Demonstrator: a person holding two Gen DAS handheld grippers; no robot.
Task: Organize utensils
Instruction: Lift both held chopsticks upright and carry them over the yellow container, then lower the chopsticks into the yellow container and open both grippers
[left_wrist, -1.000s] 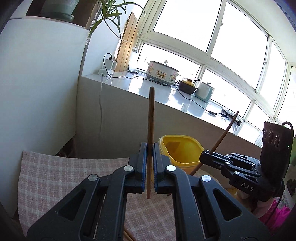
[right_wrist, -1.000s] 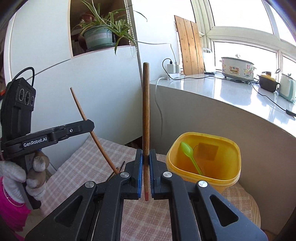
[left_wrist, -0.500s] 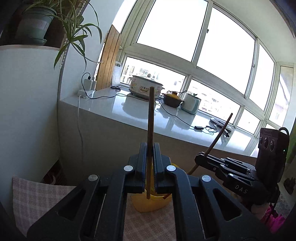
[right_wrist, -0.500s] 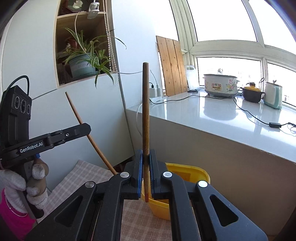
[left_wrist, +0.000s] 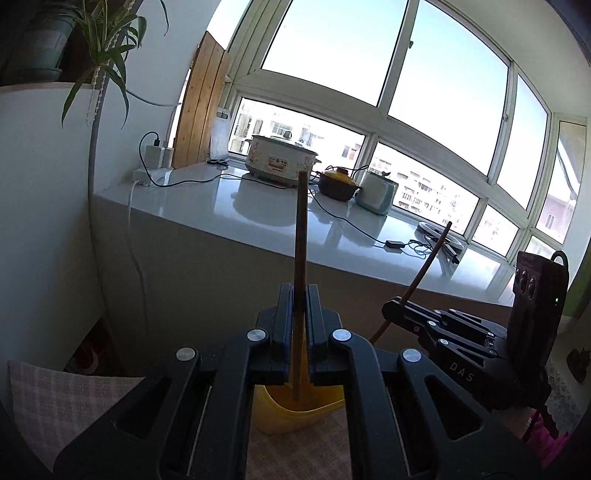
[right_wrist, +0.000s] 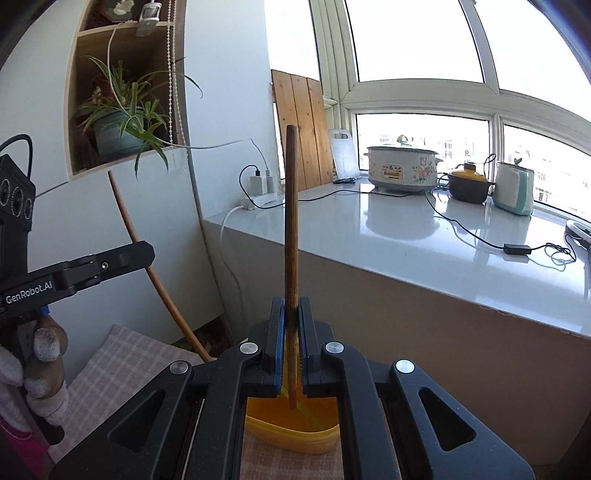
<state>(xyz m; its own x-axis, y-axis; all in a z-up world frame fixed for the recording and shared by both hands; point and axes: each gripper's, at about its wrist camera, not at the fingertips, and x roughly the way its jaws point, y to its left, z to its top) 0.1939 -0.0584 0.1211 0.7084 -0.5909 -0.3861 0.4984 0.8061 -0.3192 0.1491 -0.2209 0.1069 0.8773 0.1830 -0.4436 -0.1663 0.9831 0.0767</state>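
Now | left gripper (left_wrist: 299, 314) | clamps upright chopstick (left_wrist: 300, 236) | above yellow container (left_wrist: 295, 417)

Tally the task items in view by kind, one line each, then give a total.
Chopsticks: 2, the left chopstick clamped in the left gripper and the right chopstick in the right gripper
Yellow container: 1
Grippers: 2
Total: 5

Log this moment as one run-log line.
left gripper: shut on chopstick | right gripper: shut on chopstick | both above yellow bin
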